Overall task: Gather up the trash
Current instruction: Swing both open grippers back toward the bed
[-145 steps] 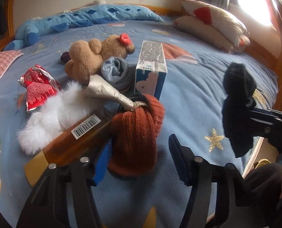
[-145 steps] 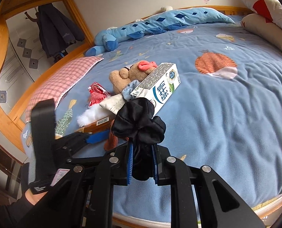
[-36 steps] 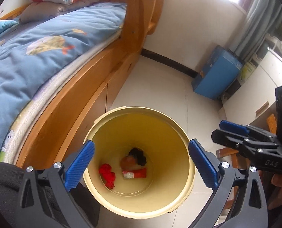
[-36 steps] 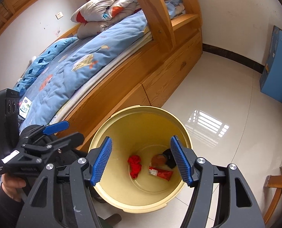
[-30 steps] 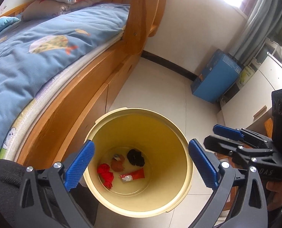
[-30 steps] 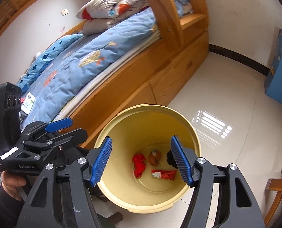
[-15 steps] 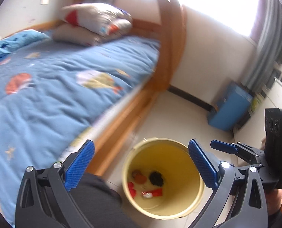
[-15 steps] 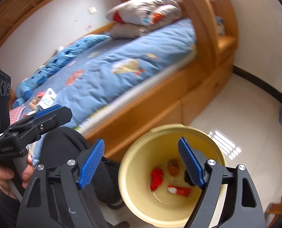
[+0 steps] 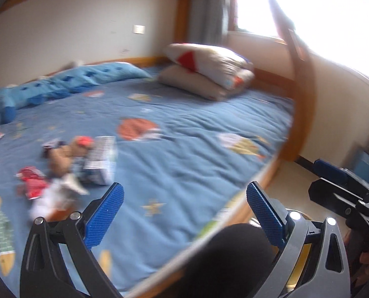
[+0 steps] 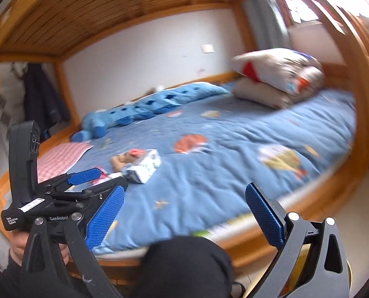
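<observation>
Both views are blurred by motion. A small pile lies on the blue bed: a white and blue carton (image 9: 100,164), a red wrapper (image 9: 31,182), a brown teddy bear (image 9: 64,157) and a white fluffy item (image 9: 51,198). The carton also shows in the right wrist view (image 10: 144,166). My left gripper (image 9: 184,207) is open and empty, above the bed's near edge and short of the pile. My right gripper (image 10: 184,207) is open and empty, to the right of the left one. A sliver of the yellow bin (image 10: 302,267) shows behind the right finger.
Stacked pillows (image 9: 209,72) lie at the bed's far right and a blue plush (image 9: 60,87) along the wall. A wooden bedpost (image 9: 303,92) stands on the right. A pink checked cushion (image 10: 60,159) lies on the left. My dark-clothed knee (image 9: 229,255) is in front.
Both grippers have swung up from over the yellow bin, which holds red, brown and black trash, towards the bed. The bin has dropped out of view. Both stay open and empty.
</observation>
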The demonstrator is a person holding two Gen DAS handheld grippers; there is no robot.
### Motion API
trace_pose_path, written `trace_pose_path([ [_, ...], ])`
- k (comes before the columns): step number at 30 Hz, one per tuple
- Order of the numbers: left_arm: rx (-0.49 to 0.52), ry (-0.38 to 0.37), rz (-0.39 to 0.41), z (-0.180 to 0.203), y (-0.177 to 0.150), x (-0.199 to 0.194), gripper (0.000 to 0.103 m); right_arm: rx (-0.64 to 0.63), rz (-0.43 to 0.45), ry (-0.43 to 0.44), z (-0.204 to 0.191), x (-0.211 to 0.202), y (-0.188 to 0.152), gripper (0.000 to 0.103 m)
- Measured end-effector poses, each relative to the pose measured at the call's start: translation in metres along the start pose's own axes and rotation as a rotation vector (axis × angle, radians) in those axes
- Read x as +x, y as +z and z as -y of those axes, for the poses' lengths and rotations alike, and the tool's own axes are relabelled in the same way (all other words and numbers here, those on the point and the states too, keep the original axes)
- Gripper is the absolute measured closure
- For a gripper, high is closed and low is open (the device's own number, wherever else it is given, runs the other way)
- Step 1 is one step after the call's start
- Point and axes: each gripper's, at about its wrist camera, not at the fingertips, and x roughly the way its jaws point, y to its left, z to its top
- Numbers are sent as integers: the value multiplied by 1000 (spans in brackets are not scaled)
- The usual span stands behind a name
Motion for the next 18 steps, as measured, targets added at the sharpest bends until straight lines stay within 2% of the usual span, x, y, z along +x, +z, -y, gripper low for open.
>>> trace_pose_path([
  [4,-45,100,18,-45,-3,-19,4,-65,6,90,-44,31,11,8],
  [10,-131,264,34,-116,-9,-42,4,-134,31,135,-95,70,24,8],
  [15,-214,333,33,-161,-15,-49,4,-140,73,206,-126,95,35,8],
  [18,-246,379,29,-182,-20,-48,4,-151,51,196,-142,118,39,8],
])
